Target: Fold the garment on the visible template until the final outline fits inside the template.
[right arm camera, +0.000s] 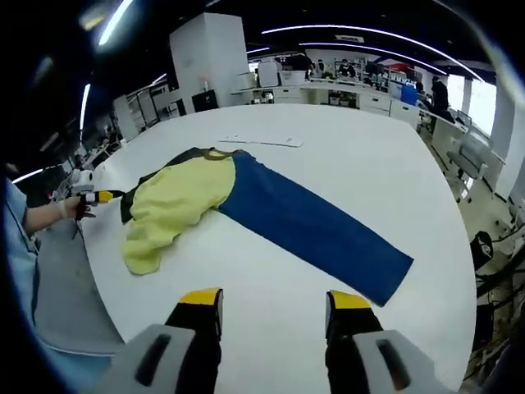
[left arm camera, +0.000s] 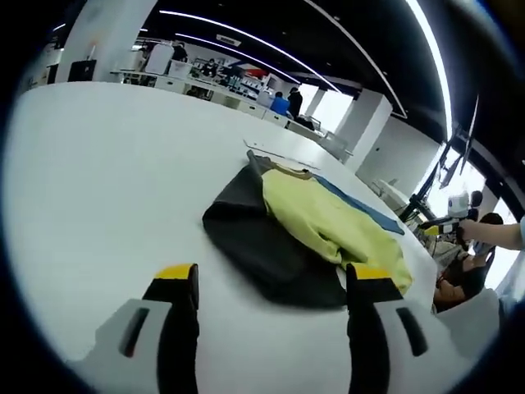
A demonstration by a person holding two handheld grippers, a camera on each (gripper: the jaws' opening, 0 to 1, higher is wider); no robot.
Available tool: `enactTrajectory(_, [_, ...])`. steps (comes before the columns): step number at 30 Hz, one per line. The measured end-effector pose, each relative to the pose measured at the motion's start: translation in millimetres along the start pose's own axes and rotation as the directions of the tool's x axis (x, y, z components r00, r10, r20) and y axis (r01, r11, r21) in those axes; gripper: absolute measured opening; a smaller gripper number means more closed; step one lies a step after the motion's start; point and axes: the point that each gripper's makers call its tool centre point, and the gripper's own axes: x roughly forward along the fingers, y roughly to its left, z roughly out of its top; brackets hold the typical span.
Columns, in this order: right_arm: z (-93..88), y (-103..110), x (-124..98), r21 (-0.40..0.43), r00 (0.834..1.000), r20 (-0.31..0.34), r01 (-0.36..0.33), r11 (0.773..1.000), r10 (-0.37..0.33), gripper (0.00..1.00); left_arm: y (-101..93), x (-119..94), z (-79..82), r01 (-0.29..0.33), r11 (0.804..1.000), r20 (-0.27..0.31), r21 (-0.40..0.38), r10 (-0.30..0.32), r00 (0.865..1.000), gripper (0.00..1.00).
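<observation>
A garment lies spread on the white table. In the left gripper view its black part is nearest, with a yellow part folded over it and a blue strip behind. In the right gripper view the yellow part lies left and a long blue part stretches right toward me. A thin flat outline lies on the table just beyond the garment. My left gripper is open, short of the black edge. My right gripper is open over bare table, short of the blue part.
A person's hand holds the left gripper at the table's left edge, and the right gripper shows past the table's far right edge. Desks, pillars and people stand behind the table. The table edge curves close on the left.
</observation>
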Motion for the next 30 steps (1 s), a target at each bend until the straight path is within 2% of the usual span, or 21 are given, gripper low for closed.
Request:
enactTrajectory(6, [-6.5, 1.3, 0.8, -0.008, 1.0, -0.019, -0.005, 1.0, 0.004, 0.48, 15.5, 10.3, 11.7, -0.025, 0.998, 0.031, -0.064, 0.027, 0.999, 0.69])
enactTrajectory(12, [-11.7, -3.7, -3.5, 0.005, 1.0, -0.021, 0.003, 1.0, -0.003, 0.48, 23.2, 24.6, 22.5, -0.019, 0.993, 0.046, -0.117, 0.025, 0.999, 0.67])
enactTrajectory(21, [-17.7, -5.1, -7.5, 0.04, 1.0, -0.001, 0.007, 0.999, -0.007, 0.48, 28.3, 39.9, 32.1, -0.027, 0.992, 0.058, -0.122, 0.034, 0.998, 0.63])
enactTrajectory(27, [-20.9, 3.5, -5.7, 0.061, 1.0, 0.022, -0.004, 0.998, 0.002, 0.48, 32.3, 47.7, 35.3, -0.036, 0.993, 0.055, -0.114, 0.043, 0.998, 0.53])
enactTrajectory(30, [-20.3, 7.7, -5.6, 0.068, 0.999, 0.036, -0.01, 0.998, 0.008, 0.47, 37.9, 51.4, 39.1, -0.048, 0.988, 0.073, -0.149, 0.06, 0.996, 0.48])
